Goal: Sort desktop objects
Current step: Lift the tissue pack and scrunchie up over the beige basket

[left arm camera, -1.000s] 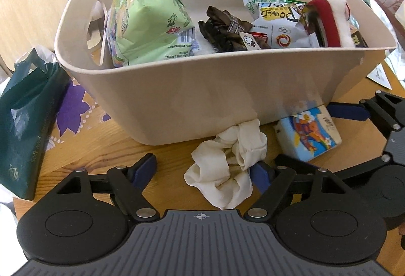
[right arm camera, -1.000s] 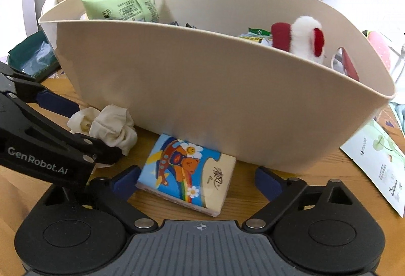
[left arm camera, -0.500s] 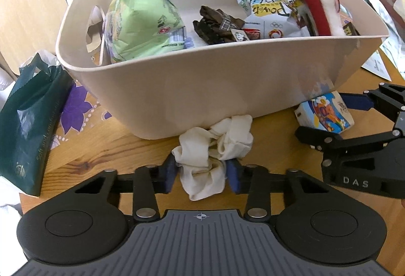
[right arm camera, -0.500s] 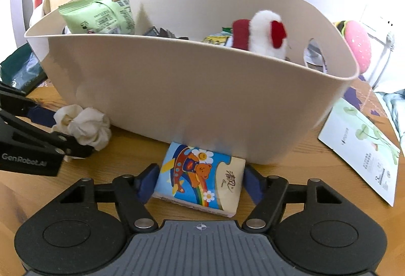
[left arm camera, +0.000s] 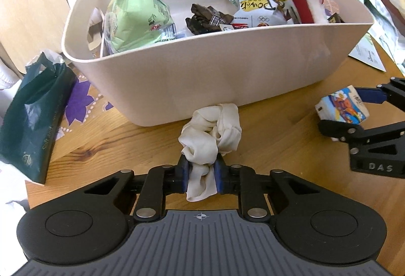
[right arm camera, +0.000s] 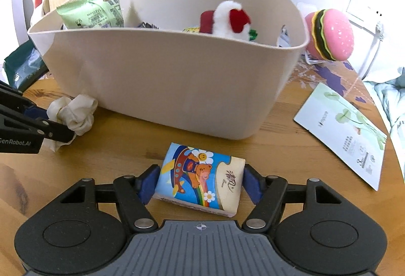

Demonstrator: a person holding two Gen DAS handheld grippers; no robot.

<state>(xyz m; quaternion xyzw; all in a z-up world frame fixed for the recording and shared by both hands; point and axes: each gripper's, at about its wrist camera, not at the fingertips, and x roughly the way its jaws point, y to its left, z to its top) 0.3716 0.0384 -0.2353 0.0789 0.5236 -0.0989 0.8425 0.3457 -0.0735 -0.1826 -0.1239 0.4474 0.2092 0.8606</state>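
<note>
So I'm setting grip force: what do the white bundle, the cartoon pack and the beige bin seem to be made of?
White bundle: soft, matte fabric, going by its gathered folds; likely a scrunchie. Cartoon pack: glossy printed plastic film, slightly dented, probably tissues. Beige bin: smooth, rigid, matte, looks like moulded plastic.

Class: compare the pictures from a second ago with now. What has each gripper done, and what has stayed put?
The left gripper closed on the white scrunchie. The right gripper closed on the tissue pack and drew it back from the beige basket. The basket and its contents stayed put.
</note>
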